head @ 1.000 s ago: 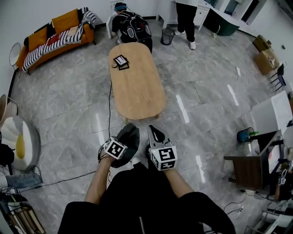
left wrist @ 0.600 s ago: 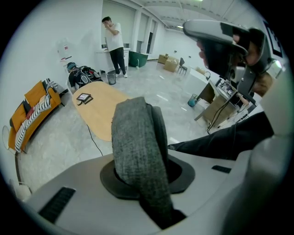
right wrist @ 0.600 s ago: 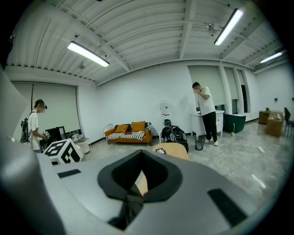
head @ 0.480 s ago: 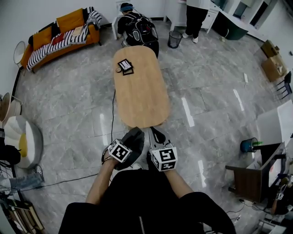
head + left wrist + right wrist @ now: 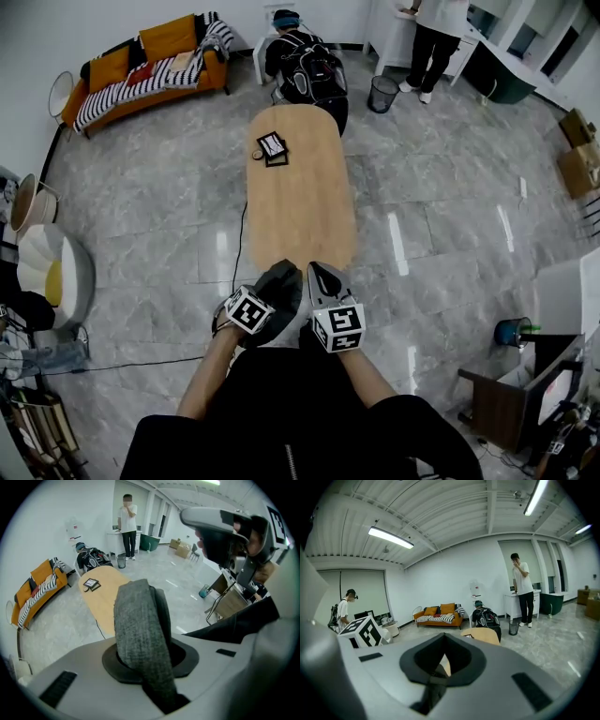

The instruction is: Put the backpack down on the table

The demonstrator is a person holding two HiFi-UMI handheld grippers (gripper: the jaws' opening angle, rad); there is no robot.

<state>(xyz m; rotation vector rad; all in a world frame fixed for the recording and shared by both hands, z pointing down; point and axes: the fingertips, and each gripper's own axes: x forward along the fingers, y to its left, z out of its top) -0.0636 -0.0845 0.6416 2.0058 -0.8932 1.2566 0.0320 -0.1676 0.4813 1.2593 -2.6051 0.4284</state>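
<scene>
Both grippers are held close together in front of the person's body, just off the near end of the long oval wooden counter (image 5: 300, 202), over the grey tiled floor rather than over the wood.

The left gripper (image 5: 277, 286) has its fingers pinching a broad grey woven strap (image 5: 140, 630). The strap comes up between them and folds over the top. The bag it belongs to doesn't show, I can't pick it out from the person's black clothing at the bottom of the head view.

The right gripper (image 5: 322, 275) sits right beside it, pointing out toward the counter. Its fingers look pressed together, with nothing between them that I can see.

The counter top is bare at this end. At the far end there's a black-and-white marker card (image 5: 272, 145) with a small round thing (image 5: 257, 154) just beside it. Past that, someone crouches wearing a black backpack (image 5: 314, 70). There's also an orange sofa (image 5: 150, 61) by the wall and a dark bin (image 5: 382, 94) near a standing person (image 5: 436, 37).
</scene>
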